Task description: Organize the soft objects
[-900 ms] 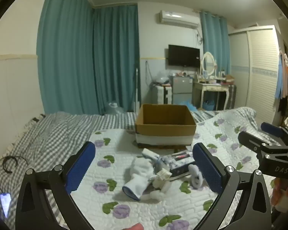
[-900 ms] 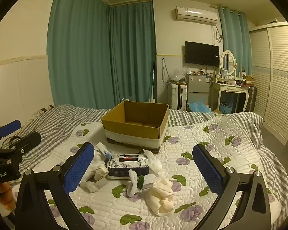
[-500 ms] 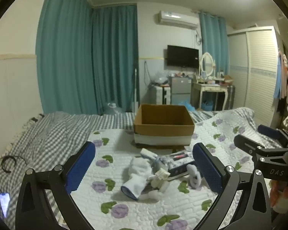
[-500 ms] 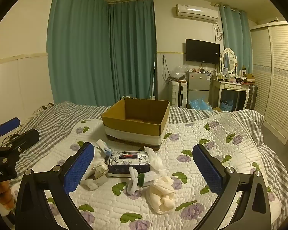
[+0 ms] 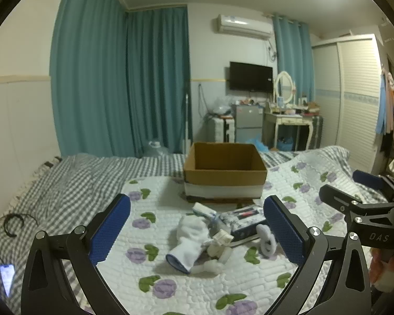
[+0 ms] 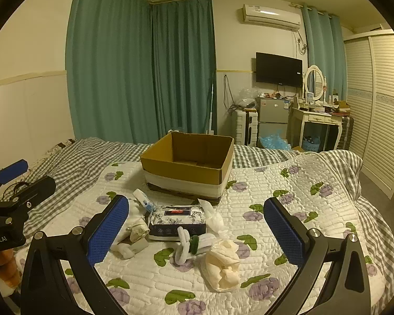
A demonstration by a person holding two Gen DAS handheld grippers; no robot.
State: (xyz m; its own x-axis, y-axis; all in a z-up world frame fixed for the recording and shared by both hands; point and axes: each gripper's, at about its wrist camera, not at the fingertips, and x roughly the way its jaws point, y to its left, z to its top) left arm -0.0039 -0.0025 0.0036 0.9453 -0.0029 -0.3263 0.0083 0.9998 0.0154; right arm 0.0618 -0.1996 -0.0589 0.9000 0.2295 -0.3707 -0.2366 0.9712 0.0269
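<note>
Open, empty cardboard box [image 6: 187, 164] upright on the bed, a heap of white socks [image 5: 190, 239] and cloths [image 6: 223, 262] just before it.

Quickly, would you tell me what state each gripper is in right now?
Left gripper: open, holding nothing.
Right gripper: open, holding nothing.

The bed [image 6: 289, 183] is covered by a white quilt with purple flowers over a grey checked sheet. An open cardboard box [image 6: 186, 168] sits mid-bed toward the far edge. Just before it lies a cluster: a floral wipes packet [image 6: 177, 221], a white sock [image 5: 189, 239], a cream bundled cloth [image 6: 223, 265], and small white items touching them. Near the left edge, on the checked sheet, lie a phone [image 5: 7, 278] and a dark cable [image 5: 10, 225].
</note>
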